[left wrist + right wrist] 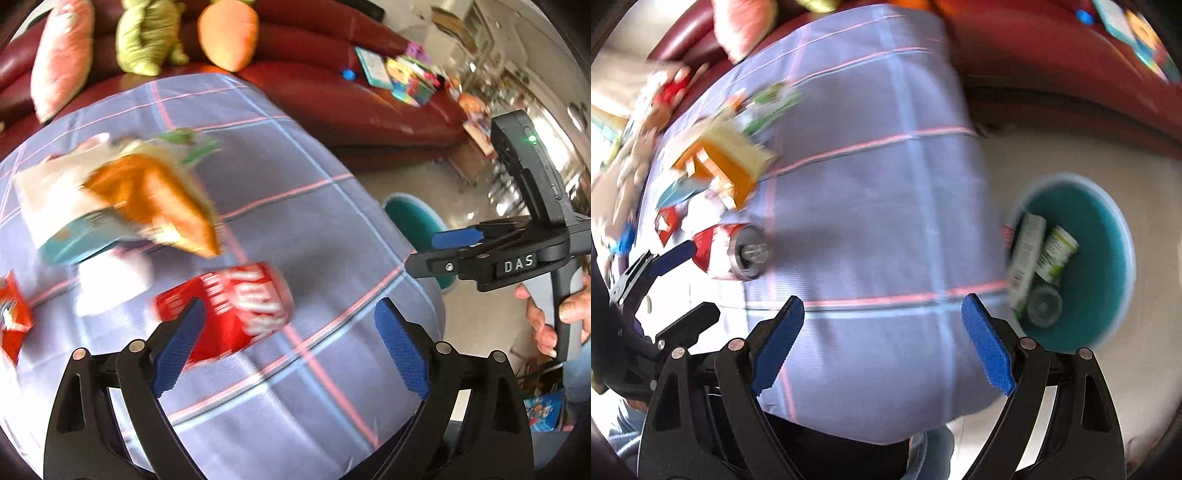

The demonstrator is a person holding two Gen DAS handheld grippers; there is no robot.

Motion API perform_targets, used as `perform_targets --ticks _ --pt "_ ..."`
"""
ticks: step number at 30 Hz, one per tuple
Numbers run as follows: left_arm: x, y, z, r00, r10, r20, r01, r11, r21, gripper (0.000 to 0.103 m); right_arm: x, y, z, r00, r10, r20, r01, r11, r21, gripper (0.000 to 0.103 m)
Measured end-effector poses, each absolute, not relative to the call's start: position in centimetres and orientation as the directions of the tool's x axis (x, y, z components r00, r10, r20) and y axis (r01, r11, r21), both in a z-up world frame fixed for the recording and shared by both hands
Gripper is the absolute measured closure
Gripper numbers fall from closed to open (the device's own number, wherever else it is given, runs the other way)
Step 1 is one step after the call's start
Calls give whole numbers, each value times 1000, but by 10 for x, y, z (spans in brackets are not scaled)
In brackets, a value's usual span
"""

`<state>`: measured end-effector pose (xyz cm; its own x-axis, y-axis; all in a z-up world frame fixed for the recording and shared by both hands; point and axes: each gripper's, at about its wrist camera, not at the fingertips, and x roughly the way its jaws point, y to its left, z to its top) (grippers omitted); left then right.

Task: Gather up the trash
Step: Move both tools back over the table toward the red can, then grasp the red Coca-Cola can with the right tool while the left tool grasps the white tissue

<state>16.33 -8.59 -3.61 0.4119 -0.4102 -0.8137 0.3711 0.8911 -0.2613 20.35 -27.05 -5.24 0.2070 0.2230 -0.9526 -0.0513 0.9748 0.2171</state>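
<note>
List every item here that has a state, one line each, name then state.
left gripper: open, empty, over the table
right gripper: open, empty
red can: lying on its side on the tablecloth
orange snack bag: lying crumpled on the table
teal bin: upright on the floor, holding several containers

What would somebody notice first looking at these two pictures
Probably the red soda can lying on its side on the purple checked cloth, just ahead of the left gripper, whose jaws stand open. Behind it sits a blurred heap of orange and white wrappers. In the right wrist view, the teal bin on the floor beside the table already holds cartons.
</note>
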Motion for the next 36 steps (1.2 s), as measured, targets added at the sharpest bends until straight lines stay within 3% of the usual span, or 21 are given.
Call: perform_targets --ticks 11,23,36 --pt "146 23 -39 489 -318 -812 231 945 -231 10 226 -158 -48 145 209 -967 -285 945 162 20" --pt "135 108 -67 481 -262 -837 82 964 -254 10 226 -61 -83 97 21 -995 -561 827 -37 17" --pt "143 149 -75 483 -260 -836 51 962 -270 10 235 -9 -93 138 -42 -989 -624 772 -120 17"
